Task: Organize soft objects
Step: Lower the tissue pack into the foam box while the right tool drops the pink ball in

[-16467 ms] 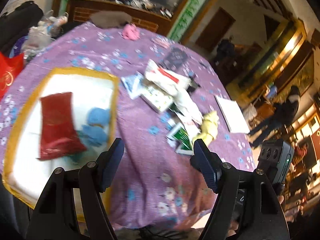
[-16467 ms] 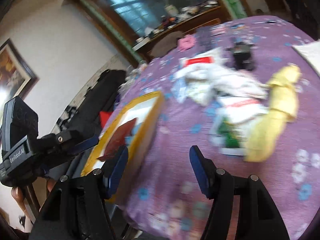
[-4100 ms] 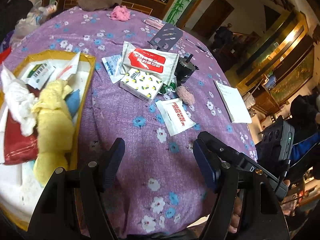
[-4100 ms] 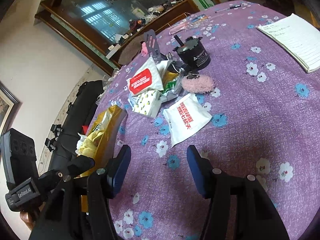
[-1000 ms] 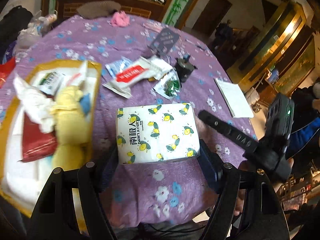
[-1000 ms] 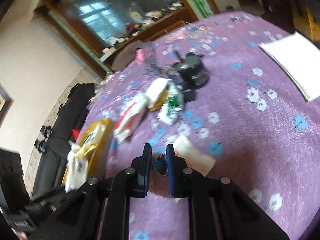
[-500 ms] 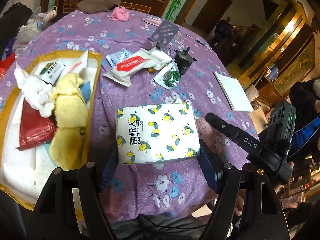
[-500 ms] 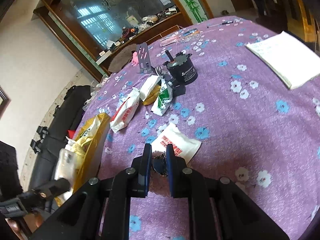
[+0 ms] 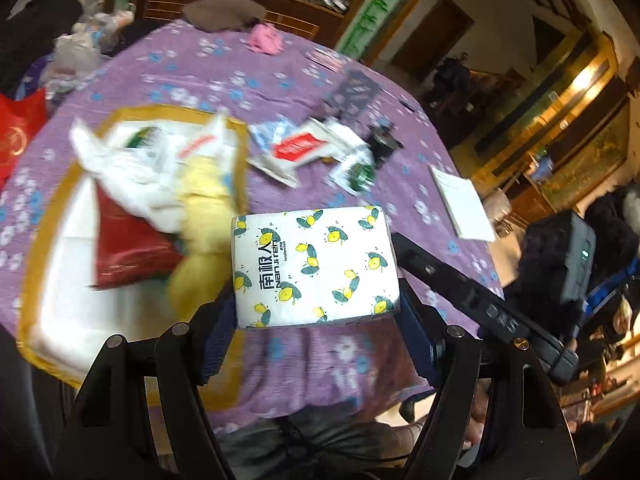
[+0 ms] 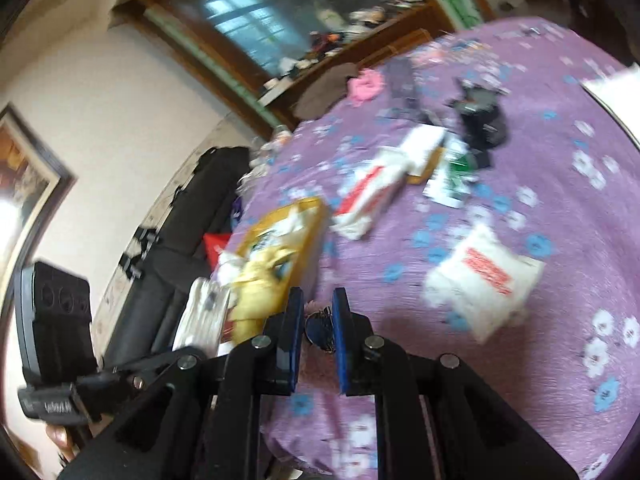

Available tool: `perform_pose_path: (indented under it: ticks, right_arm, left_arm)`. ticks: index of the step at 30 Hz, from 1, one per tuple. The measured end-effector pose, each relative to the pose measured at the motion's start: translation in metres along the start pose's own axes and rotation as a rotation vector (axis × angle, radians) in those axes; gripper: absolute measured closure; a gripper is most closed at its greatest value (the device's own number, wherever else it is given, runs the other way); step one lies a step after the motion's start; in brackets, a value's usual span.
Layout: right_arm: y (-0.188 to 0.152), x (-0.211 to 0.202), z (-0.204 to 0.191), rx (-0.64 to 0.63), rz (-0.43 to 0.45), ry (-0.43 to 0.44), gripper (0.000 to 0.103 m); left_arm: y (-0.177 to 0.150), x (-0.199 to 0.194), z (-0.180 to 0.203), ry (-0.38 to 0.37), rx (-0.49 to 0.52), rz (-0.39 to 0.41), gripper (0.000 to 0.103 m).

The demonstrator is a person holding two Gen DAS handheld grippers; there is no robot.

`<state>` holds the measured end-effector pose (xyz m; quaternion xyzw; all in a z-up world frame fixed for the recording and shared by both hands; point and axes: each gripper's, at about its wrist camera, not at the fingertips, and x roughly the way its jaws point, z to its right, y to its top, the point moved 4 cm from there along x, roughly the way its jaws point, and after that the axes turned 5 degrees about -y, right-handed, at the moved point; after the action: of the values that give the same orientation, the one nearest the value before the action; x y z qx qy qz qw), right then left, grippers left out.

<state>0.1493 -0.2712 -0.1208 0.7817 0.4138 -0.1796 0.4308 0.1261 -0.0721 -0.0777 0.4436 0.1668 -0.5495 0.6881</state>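
Tissue pack clamped in left gripper fingers over tabletop's near edge beside yellow tray, right gripper fingers pinching fuzzy pink keychain; mid-carry, next needs lowering both into tray.

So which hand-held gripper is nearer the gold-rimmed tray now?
Left. The left hand-held gripper, carrying the tissue pack, overlaps the tray rim; the right hand-held gripper sits further right.
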Motion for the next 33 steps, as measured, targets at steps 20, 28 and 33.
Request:
perform_pose_path:
  ticks: [20,28,33]
  right_arm:
    - [-0.023,0.029,-0.074,-0.079,-0.094,0.099,0.091]
    - [-0.040,0.069,-0.087,-0.097,-0.198,0.134,0.091]
    - [-0.052,0.093,-0.092,-0.148,-0.251,0.090,0.088]
  left_arm:
    - [-0.014,-0.065,-0.079,0.130,-0.102,0.101,0.029]
    - [-0.022,-0.031,-0.117,0.200,-0.123,-0.016,0.029]
    - [-0.031,-0.021,-0.133,0.209,-0.159,-0.050,0.028]
